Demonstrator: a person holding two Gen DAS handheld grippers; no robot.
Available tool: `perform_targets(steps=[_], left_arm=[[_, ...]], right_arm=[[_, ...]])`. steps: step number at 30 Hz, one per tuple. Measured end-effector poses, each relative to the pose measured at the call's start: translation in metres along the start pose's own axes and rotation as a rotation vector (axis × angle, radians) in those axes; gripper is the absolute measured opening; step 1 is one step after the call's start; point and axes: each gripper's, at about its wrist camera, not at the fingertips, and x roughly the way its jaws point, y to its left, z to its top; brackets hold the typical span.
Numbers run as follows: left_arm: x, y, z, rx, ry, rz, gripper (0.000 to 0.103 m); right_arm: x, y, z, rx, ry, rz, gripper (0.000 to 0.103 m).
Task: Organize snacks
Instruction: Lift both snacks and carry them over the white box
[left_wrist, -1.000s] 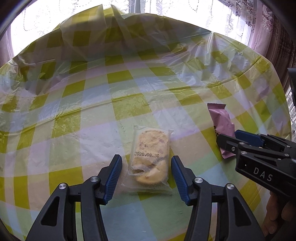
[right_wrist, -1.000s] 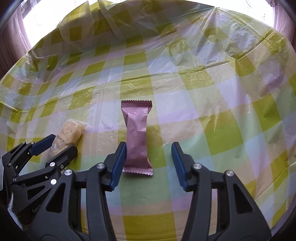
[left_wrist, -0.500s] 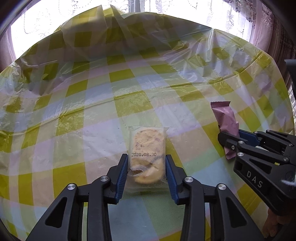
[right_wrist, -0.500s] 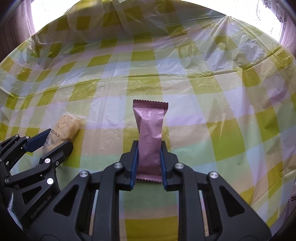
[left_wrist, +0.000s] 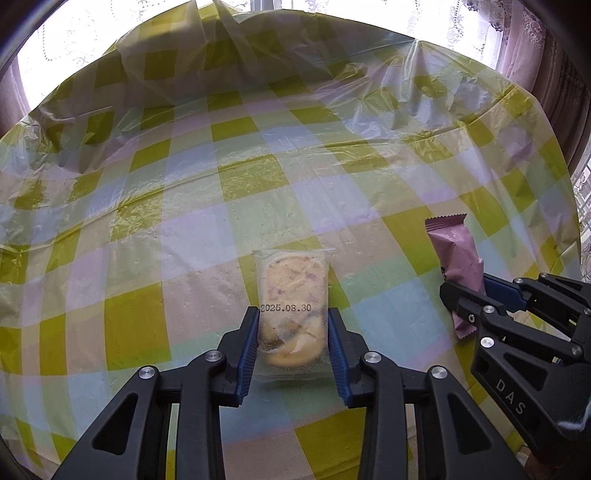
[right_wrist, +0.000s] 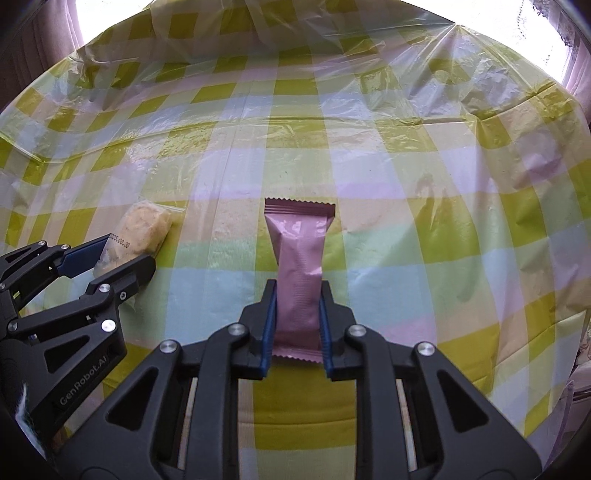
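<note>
Both snacks gripped, neither yet moved to any sorted spot. Left tool (left_wrist: 291, 347) is clamped on the clear-wrapped pastry (left_wrist: 291, 295), blue pads pressing the wrapper's 2 long edges near its near end; its jaws have just been closing, with the pastry between them. A printed date shows on the wrapper. Right tool (right_wrist: 297, 325) is pinched narrow on the pink bar (right_wrist: 299, 266), pads against both sides of its lower half; its jaws closed onto the bar within the last second too. Both packets lie roughly side by side on the counter (right_wrist: 424, 184), which is covered by a yellow-green checked cloth under clear plastic film, pastry to the left, bar to the right, well apart. Whether either packet is already lifted clear of the cloth cannot be told. No box, tray or basket is in view, so the destination is unknown. Judgement: the pick-up stage for these 2 items is done; lifting, carrying and placing both remain, so the task looks early on.
</note>
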Motion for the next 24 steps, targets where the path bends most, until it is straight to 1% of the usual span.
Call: perform_targets(steps=[8, 15, 21, 24], left_arm=[[-0.013, -0.016, -0.021, 0.015, 0.03, -0.026, 0.036], [-0.026, -0.026, -0.04, 0.005, 0.046, -0.05, 0.035], [-0.043, -0.037, -0.049, 0.008, 0.037, -0.069, 0.035], [-0.052, -0.043, -0.054, 0.008, 0.032, -0.09, 0.035]], right_arm=[[-0.014, -0.006, -0.024, 0.007, 0.036, 0.011, 0.023], [-0.029, -0.018, -0.043, 0.026, 0.049, 0.016, 0.023], [-0.048, -0.03, -0.059, 0.03, 0.039, 0.014, 0.023], [-0.058, -0.038, -0.07, 0.036, 0.042, 0.018, 0.023]])
